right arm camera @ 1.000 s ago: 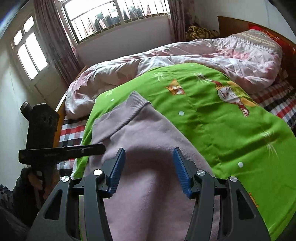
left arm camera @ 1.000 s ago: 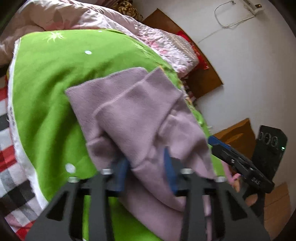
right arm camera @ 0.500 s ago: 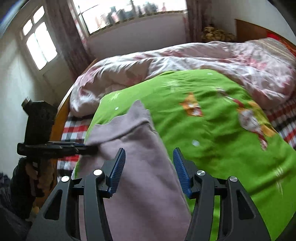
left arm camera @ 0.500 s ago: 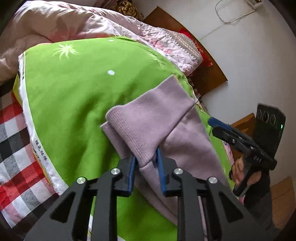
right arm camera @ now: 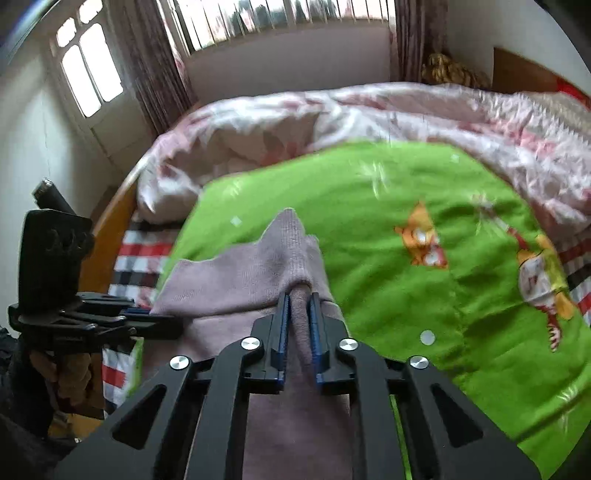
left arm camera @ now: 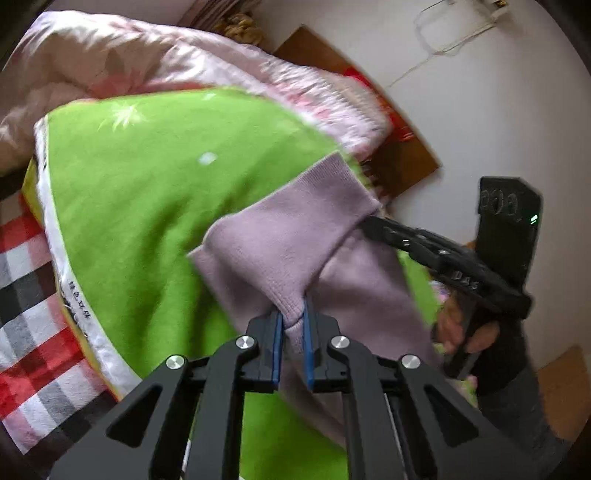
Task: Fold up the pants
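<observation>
Bright window (right arm camera: 280,18) daylight, motion blur, fisheye edges

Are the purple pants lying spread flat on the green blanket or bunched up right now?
Bunched and partly lifted: the purple pants are pinched by the left gripper and right gripper, the ribbed end doubled over above the green blanket.

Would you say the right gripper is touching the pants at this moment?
Touching. The right wrist view shows the right gripper having just closed, its blue pads pinching a ridge of the lilac pants between them.
</observation>
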`<act>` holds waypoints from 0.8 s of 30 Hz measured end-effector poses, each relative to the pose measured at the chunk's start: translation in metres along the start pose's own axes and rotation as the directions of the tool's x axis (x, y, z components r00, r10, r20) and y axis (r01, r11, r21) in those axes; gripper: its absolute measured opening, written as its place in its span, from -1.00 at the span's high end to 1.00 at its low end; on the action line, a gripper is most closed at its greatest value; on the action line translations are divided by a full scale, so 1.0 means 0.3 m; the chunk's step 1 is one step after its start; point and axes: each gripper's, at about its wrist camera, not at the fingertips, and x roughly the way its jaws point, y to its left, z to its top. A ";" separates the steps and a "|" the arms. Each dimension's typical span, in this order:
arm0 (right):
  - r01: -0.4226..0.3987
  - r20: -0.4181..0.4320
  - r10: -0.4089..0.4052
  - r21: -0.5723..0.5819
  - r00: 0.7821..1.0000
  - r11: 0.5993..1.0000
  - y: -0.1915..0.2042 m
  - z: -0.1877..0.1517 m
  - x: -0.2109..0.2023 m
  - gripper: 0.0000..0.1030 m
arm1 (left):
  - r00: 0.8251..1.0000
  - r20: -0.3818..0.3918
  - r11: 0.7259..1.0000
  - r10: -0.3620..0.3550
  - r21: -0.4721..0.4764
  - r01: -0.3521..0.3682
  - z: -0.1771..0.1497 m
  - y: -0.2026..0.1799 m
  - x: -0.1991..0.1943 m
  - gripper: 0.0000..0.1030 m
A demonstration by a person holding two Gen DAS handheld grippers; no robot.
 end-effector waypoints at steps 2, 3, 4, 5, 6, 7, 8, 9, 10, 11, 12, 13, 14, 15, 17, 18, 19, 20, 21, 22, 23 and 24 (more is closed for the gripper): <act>0.007 0.061 -0.006 -0.017 0.998 1.000 0.038 0.034 -0.085 0.79 | 0.999 0.037 0.999 -0.040 0.032 0.038 0.015 -0.047 -0.080 0.83; 0.007 0.078 -0.006 -0.019 0.997 1.000 0.047 0.052 -0.109 0.79 | 0.997 0.048 0.998 -0.057 0.043 0.055 0.027 -0.060 -0.112 0.82; 0.007 0.081 -0.006 -0.018 0.997 1.000 0.050 0.065 -0.117 0.79 | 0.997 0.046 0.997 -0.065 0.039 0.063 0.037 -0.058 -0.120 0.81; 0.023 0.055 -0.021 -0.023 0.998 0.999 0.047 0.074 -0.095 0.79 | 0.998 0.029 0.998 -0.061 0.032 0.061 0.047 -0.046 -0.110 0.78; 0.046 -0.001 -0.046 -0.011 0.999 0.999 0.030 0.070 -0.043 0.79 | 0.999 -0.009 0.999 -0.039 0.016 0.039 0.056 -0.019 -0.075 0.73; 0.056 -0.041 -0.056 0.005 0.998 0.998 0.019 0.063 -0.003 0.78 | 0.998 -0.058 1.000 -0.024 -0.014 0.023 0.057 0.022 -0.025 0.71; 0.093 -0.109 -0.089 0.028 0.990 0.995 -0.008 0.035 0.069 0.78 | 0.996 -0.093 0.999 -0.017 -0.047 0.013 0.052 0.055 0.011 0.70; 0.126 -0.159 -0.118 0.041 0.980 0.991 -0.033 0.005 0.131 0.77 | 0.990 -0.142 0.995 -0.001 -0.094 -0.013 0.040 0.104 0.060 0.61; 0.128 -0.169 -0.117 0.058 0.979 0.990 -0.048 -0.012 0.158 0.65 | 0.986 -0.164 0.993 -0.010 -0.116 -0.009 0.029 0.134 0.087 0.58; 0.092 -0.135 -0.077 0.107 0.988 0.990 -0.072 -0.030 0.161 0.62 | 0.987 -0.152 0.991 -0.043 -0.136 0.022 0.022 0.159 0.093 0.56; 0.081 -0.111 -0.065 0.142 0.992 0.987 -0.087 -0.035 0.146 0.38 | 0.988 -0.138 0.985 -0.073 -0.163 0.050 0.021 0.175 0.084 0.44; 0.097 -0.098 -0.081 0.174 0.992 0.980 -0.100 -0.035 0.120 -0.27 | 0.990 -0.120 0.982 -0.080 -0.182 0.057 0.023 0.183 0.067 0.21; 0.117 -0.075 -0.104 0.200 0.992 0.973 -0.103 -0.034 0.066 -0.45 | 0.995 -0.090 0.982 -0.048 -0.186 0.031 0.025 0.183 0.038 -0.33; 0.104 -0.045 -0.098 0.195 0.994 0.975 -0.093 -0.037 0.014 -0.41 | 0.999 -0.037 0.985 -0.012 -0.171 0.006 0.026 0.170 -0.008 -0.50; 0.102 0.021 -0.105 0.109 0.994 0.989 -0.017 -0.062 -0.130 -0.11 | 0.999 0.017 0.992 0.046 -0.122 -0.043 0.021 0.129 -0.074 -0.51; 0.134 0.034 -0.136 0.053 0.990 0.990 0.043 -0.100 -0.214 0.03 | 0.998 0.034 0.995 0.049 -0.087 -0.046 0.009 0.093 -0.106 -0.51; 0.142 0.036 -0.143 0.029 0.989 0.989 0.080 -0.129 -0.258 0.11 | 0.999 0.039 0.997 0.033 -0.065 -0.030 -0.010 0.061 -0.124 -0.51; 0.135 0.040 -0.135 0.001 0.990 0.991 0.137 -0.190 -0.333 0.16 | 0.999 0.034 0.999 0.006 -0.046 -0.005 -0.031 0.025 -0.131 -0.51; 0.115 0.041 -0.114 -0.012 0.993 0.993 0.186 -0.256 -0.391 0.22 | 1.000 0.004 1.000 -0.029 -0.010 0.029 -0.072 -0.028 -0.125 -0.51; 0.094 0.033 -0.093 -0.023 0.995 0.995 0.230 -0.330 -0.439 0.25 | 0.999 -0.016 0.999 -0.039 0.015 0.039 -0.099 -0.059 -0.115 -0.50; 0.083 0.010 -0.083 -0.038 0.997 0.996 0.293 -0.425 -0.487 0.27 | 0.998 -0.041 0.997 -0.047 0.051 0.049 -0.136 -0.101 -0.099 -0.50; 0.086 -0.018 -0.087 -0.047 0.996 0.995 0.343 -0.515 -0.518 0.37 | 0.996 -0.073 0.995 -0.053 0.080 0.059 -0.177 -0.132 -0.078 -0.48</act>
